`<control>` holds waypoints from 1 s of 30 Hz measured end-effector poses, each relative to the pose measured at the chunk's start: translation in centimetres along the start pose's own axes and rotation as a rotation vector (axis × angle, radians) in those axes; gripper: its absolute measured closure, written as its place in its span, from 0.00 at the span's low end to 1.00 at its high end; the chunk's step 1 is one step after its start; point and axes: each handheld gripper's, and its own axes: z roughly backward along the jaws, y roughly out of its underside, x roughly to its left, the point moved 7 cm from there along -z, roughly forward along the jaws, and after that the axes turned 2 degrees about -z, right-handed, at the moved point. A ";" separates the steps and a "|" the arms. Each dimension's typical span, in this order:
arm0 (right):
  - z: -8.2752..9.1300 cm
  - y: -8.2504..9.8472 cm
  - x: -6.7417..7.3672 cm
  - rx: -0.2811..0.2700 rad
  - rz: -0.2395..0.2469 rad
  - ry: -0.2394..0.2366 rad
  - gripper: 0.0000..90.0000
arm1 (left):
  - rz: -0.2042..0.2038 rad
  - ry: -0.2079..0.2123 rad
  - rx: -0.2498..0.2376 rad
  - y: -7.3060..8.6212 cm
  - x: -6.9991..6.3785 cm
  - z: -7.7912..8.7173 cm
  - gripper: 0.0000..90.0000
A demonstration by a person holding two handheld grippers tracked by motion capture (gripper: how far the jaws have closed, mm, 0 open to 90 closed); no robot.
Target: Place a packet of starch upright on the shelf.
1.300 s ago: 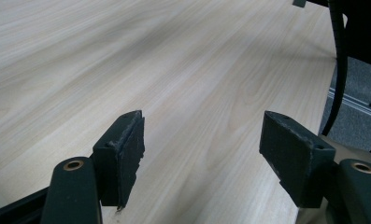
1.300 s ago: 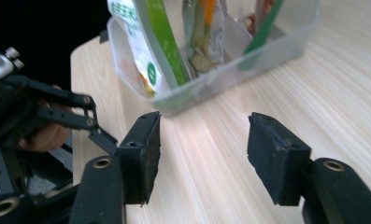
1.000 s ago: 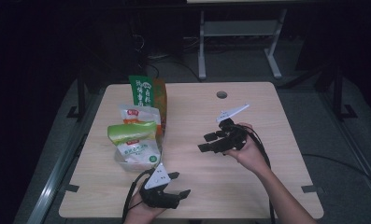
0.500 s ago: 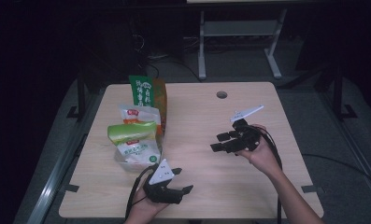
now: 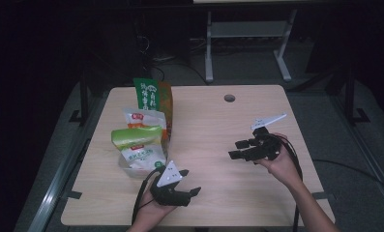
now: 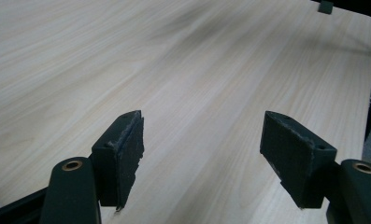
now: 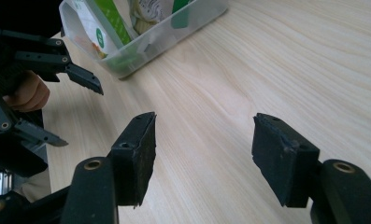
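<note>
A clear plastic bin (image 5: 125,169) stands at the table's left side and holds several snack bags: a green-topped one (image 5: 136,142), a white and orange one (image 5: 143,118) and a tall green and orange one (image 5: 153,96). My left gripper (image 5: 189,181) is near the front edge, just right of the bin, pointing right. Its jaws (image 6: 202,149) are open over bare wood. My right gripper (image 5: 234,149) is at the table's right half, pointing left toward the bin. It is open (image 7: 204,144) with nothing between its pads. The right gripper view shows the bin (image 7: 174,32) ahead and the left gripper (image 7: 82,114) at its left.
The light wooden table (image 5: 214,121) has a round cable hole (image 5: 229,98) near its far edge. A white desk frame (image 5: 247,38) stands on the dark floor behind the table.
My right gripper has moved to the right and a little toward the front edge, away from the bin. The left gripper has stayed where it was.
</note>
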 end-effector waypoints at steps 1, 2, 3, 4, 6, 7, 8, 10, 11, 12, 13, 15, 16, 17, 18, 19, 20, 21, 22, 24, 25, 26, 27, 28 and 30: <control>0.1 0.1 -0.1 -0.004 0.001 0.001 0.43 | 0.003 -0.001 -0.003 0.0 0.1 0.0 0.33; 0.2 0.3 -0.2 -0.006 -0.004 0.002 0.43 | 0.001 -0.003 -0.003 0.0 0.1 0.0 0.33; 0.3 0.5 -0.3 -0.004 -0.007 0.003 0.43 | 0.001 -0.005 -0.002 0.0 0.1 0.0 0.33; 0.4 0.7 -0.4 -0.006 -0.012 0.006 0.43 | 0.004 -0.006 0.000 0.1 0.1 0.0 0.33; 0.6 1.1 -0.6 -0.007 -0.023 0.008 0.43 | 0.005 -0.009 -0.004 0.1 0.2 0.1 0.33; 0.7 1.3 -0.8 -0.009 -0.026 0.011 0.43 | 0.004 -0.010 -0.006 0.1 0.3 0.1 0.33; 0.8 1.5 -0.8 -0.013 -0.034 0.009 0.43 | 0.009 -0.012 -0.006 0.1 0.3 0.2 0.33; 1.1 2.0 -1.1 -0.017 -0.040 0.014 0.43 | 0.010 -0.015 -0.011 0.1 0.4 0.2 0.33; 1.2 2.3 -1.2 -0.021 -0.050 0.012 0.43 | 0.008 -0.017 -0.010 0.1 0.5 0.2 0.33; 1.3 2.5 -1.3 -0.023 -0.055 0.011 0.43 | 0.009 -0.019 -0.010 0.1 0.5 0.2 0.33; 1.4 2.8 -1.5 -0.021 -0.058 0.016 0.42 | 0.008 -0.019 -0.011 0.2 0.5 0.1 0.33; 1.6 3.2 -1.6 -0.023 -0.072 0.014 0.42 | 0.008 -0.019 -0.006 0.2 0.5 0.1 0.33; 1.7 3.5 -1.7 -0.024 -0.070 0.018 0.42 | 0.005 -0.021 -0.006 0.3 0.5 0.1 0.33; 1.8 3.7 -1.8 -0.026 -0.077 0.019 0.42 | 0.004 -0.021 -0.006 0.3 0.5 0.1 0.33; 2.0 3.9 -1.9 -0.030 -0.081 0.020 0.42 | 0.002 -0.023 -0.003 0.3 0.5 0.1 0.33; 2.1 4.2 -2.0 -0.029 -0.084 0.022 0.42 | -0.003 -0.026 -0.001 0.3 0.5 0.1 0.33; 2.2 4.5 -2.1 -0.029 -0.092 0.026 0.42 | -0.008 -0.026 0.004 0.4 0.5 0.0 0.33; 2.3 4.6 -2.2 -0.035 -0.093 0.024 0.42 | -0.009 -0.025 0.006 0.4 0.5 0.0 0.33; 2.4 4.9 -2.2 -0.032 -0.102 0.026 0.42 | -0.010 -0.025 0.008 0.4 0.5 0.0 0.33; 2.6 5.3 -2.4 -0.033 -0.104 0.030 0.42 | -0.016 -0.026 0.009 0.5 0.5 -0.1 0.32; 2.7 5.5 -2.4 -0.035 -0.108 0.030 0.42 | -0.019 -0.027 0.010 0.5 0.5 -0.1 0.32; 2.8 5.7 -2.6 -0.043 -0.110 0.031 0.42 | -0.018 -0.027 0.010 0.5 0.5 -0.1 0.32; 2.9 5.8 -2.6 -0.046 -0.118 0.031 0.42 | -0.020 -0.027 0.012 0.5 0.5 -0.1 0.32; 3.1 6.0 -2.8 -0.049 -0.120 0.033 0.42 | -0.022 -0.027 0.015 0.6 0.5 -0.1 0.32; 3.4 6.5 -3.0 -0.057 -0.128 0.038 0.42 | -0.023 -0.028 0.015 0.6 0.5 -0.1 0.32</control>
